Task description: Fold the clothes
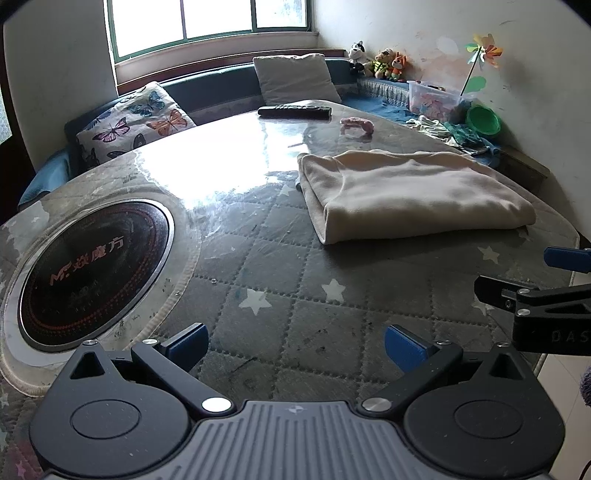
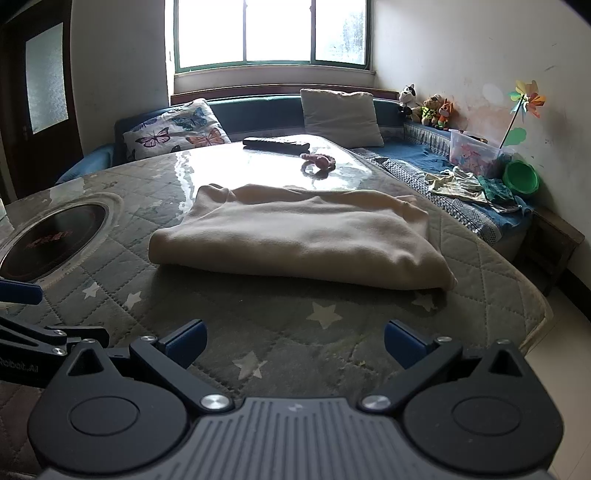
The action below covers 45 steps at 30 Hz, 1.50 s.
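The counter [image 2: 480,258] fills most of the room, a rounded top under a grey quilted cover with pale stars, its far half glazed by light from the window [image 2: 273,33]. A blue sofa [image 1: 229,77] wraps the far side and runs along the right wall, with a butterfly cushion [image 2: 173,129] and a plain pillow [image 2: 340,110] propped on it, out of the working space.

On the right half of the counter lies the cream garment [image 2: 299,236], already doubled into a thick, fairly neat rectangle with a rounded fold on the near edge. I'd judge the folding about finished; it sits flat and free, nothing touching it.

A dark round cooktop [image 1: 92,269] is set into the counter at the left, well apart from the cloth. Loose clothes [image 2: 465,184] lie on the sofa to the right, perhaps next in line.

The left gripper [image 1: 295,345] hovers low over the near edge, its blue pads spread wide with nothing between them. The right gripper [image 2: 295,341] is likewise wide apart and empty, drawn back from the garment, as if the cloth has been let go.

Smaller things sit pushed to the far end: a remote [image 2: 277,145] and a pink toy [image 2: 319,162].
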Each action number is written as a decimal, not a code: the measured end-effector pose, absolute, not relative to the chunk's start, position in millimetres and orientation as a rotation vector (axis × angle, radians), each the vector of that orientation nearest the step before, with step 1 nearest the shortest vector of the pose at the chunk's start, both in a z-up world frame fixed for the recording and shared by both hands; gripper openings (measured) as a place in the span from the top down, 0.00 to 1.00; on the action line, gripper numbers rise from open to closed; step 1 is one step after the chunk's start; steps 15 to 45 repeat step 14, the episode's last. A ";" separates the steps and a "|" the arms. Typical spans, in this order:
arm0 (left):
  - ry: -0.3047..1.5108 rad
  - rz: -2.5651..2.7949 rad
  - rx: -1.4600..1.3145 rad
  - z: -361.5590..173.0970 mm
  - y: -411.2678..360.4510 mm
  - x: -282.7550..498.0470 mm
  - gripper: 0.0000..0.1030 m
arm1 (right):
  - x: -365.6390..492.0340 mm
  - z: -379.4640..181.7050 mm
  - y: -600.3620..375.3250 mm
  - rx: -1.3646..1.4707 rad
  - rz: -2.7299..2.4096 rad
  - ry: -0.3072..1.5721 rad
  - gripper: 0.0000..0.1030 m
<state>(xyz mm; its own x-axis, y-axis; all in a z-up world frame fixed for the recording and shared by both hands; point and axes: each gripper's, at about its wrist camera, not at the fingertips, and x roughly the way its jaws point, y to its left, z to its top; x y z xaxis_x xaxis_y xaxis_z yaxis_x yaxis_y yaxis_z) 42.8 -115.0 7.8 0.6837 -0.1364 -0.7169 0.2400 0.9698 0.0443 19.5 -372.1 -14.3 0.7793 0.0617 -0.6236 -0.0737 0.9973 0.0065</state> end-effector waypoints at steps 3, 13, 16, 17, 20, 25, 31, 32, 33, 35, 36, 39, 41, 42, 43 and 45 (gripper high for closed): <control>0.783 -0.212 0.138 8.8 -115.3 41.6 0.00 | 19.7 -14.2 -372.2 -0.018 0.073 0.673 0.00; 0.782 -0.221 0.146 8.5 -116.9 38.1 0.00 | 17.0 -13.1 -371.7 -0.018 0.073 0.672 0.00; 0.782 -0.219 0.147 8.5 -117.2 37.8 0.00 | 16.6 -13.1 -371.5 -0.019 0.073 0.673 0.00; 0.782 -0.219 0.147 8.5 -117.2 37.8 0.00 | 16.6 -13.1 -371.5 -0.019 0.073 0.673 0.00; 0.782 -0.219 0.147 8.5 -117.2 37.8 0.00 | 16.6 -13.1 -371.5 -0.019 0.073 0.673 0.00; 0.782 -0.219 0.147 8.5 -117.2 37.8 0.00 | 16.6 -13.1 -371.5 -0.019 0.073 0.673 0.00; 0.782 -0.219 0.147 8.5 -117.2 37.8 0.00 | 16.6 -13.1 -371.5 -0.019 0.073 0.673 0.00; 0.782 -0.219 0.147 8.5 -117.2 37.8 0.00 | 16.6 -13.1 -371.5 -0.019 0.073 0.673 0.00; 0.782 -0.219 0.147 8.5 -117.2 37.8 0.00 | 16.6 -13.1 -371.5 -0.019 0.073 0.673 0.00; 0.782 -0.219 0.147 8.5 -117.2 37.8 0.00 | 16.6 -13.1 -371.5 -0.019 0.073 0.673 0.00; 0.782 -0.219 0.147 8.5 -117.2 37.8 0.00 | 16.6 -13.1 -371.5 -0.019 0.073 0.673 0.00; 0.782 -0.219 0.147 8.5 -117.2 37.8 0.00 | 16.6 -13.1 -371.5 -0.019 0.073 0.673 0.00; 0.782 -0.219 0.147 8.5 -117.2 37.8 0.00 | 16.6 -13.1 -371.5 -0.019 0.073 0.673 0.00; 0.782 -0.219 0.147 8.5 -117.2 37.8 0.00 | 16.6 -13.1 -371.5 -0.019 0.073 0.673 0.00; 0.782 -0.219 0.147 8.5 -117.2 37.8 0.00 | 16.6 -13.1 -371.5 -0.019 0.073 0.673 0.00; 0.782 -0.219 0.147 8.5 -117.2 37.8 0.00 | 16.6 -13.1 -371.5 -0.019 0.073 0.673 0.00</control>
